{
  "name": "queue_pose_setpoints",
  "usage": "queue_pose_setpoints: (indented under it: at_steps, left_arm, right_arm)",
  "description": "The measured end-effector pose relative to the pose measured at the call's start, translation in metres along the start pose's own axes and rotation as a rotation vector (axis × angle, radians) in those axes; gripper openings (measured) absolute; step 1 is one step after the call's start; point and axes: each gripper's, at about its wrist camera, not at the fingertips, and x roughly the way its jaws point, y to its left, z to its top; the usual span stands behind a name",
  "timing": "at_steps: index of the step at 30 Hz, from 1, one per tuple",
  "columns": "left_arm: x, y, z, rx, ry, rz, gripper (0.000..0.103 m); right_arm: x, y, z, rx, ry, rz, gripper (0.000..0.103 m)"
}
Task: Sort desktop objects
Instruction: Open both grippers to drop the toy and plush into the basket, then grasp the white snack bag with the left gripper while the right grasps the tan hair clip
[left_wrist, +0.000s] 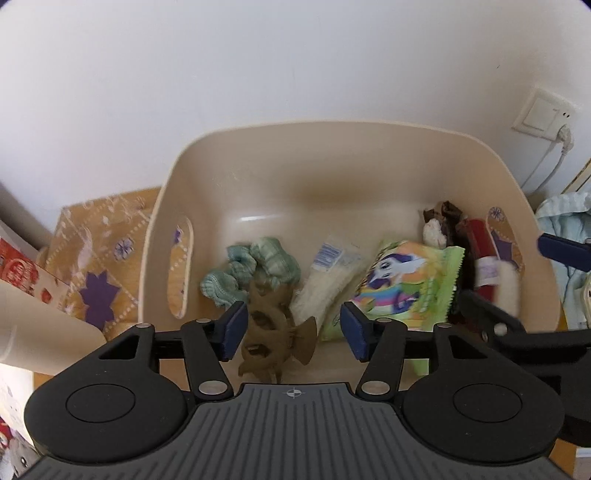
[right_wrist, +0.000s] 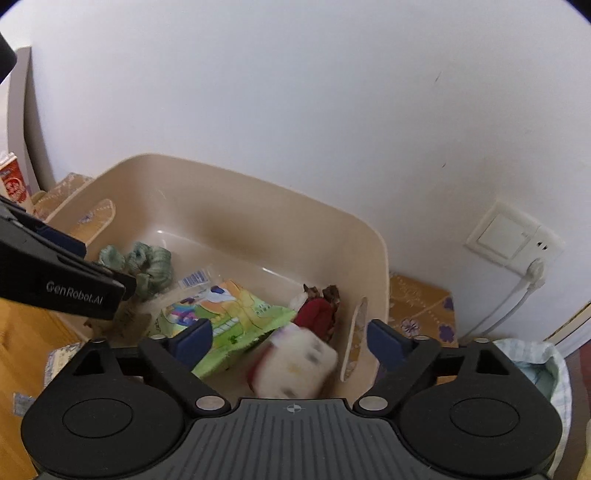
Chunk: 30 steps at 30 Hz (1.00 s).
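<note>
My left gripper (left_wrist: 293, 332) hangs open over the cream plastic tub (left_wrist: 258, 155). A brown hair claw clip (left_wrist: 267, 332) sits between its fingers, close against the left pad and well apart from the right one. My right gripper (right_wrist: 291, 343) stands wide open above the tub's right end (right_wrist: 380, 258). A blurred white block with red and purple marks (right_wrist: 295, 369) lies between its fingers, touching neither pad. In the tub lie a green scrunchie (left_wrist: 251, 266), a white packet with a barcode (left_wrist: 325, 280), a green cartoon snack bag (left_wrist: 402, 288) and a red and brown plush toy (right_wrist: 317, 310).
The tub stands on a yellow patterned cloth (left_wrist: 96, 251) against a white wall. A wall socket with a plugged cable (right_wrist: 517, 243) is to the right. A red and white carton (right_wrist: 13, 184) stands at the left. Pale blue fabric (right_wrist: 535, 369) lies at the right edge.
</note>
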Motion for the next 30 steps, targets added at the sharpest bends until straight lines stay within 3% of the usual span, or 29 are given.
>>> queue_pose_setpoints:
  at_steps: [6, 11, 13, 23, 30]
  left_arm:
    - [-0.034, 0.005, -0.013, -0.018, -0.061, 0.013, 0.066]
    - [-0.061, 0.010, -0.040, -0.043, -0.056, 0.026, 0.070]
    - [-0.067, 0.014, -0.054, -0.131, -0.057, 0.052, 0.071]
    - [-0.078, 0.011, -0.131, -0.250, 0.092, -0.021, 0.071]
    - [-0.072, -0.004, -0.157, -0.292, 0.147, -0.056, 0.071]
  right_arm:
    - [-0.034, -0.008, -0.012, 0.033, -0.052, 0.030, 0.103]
    - [-0.061, -0.006, -0.038, 0.011, -0.036, 0.066, 0.103]
    - [-0.067, -0.002, -0.050, -0.006, -0.022, 0.078, 0.103]
    - [-0.110, 0.008, -0.132, 0.078, 0.044, 0.217, 0.103]
    - [-0.123, 0.041, -0.183, 0.042, 0.078, 0.365, 0.103]
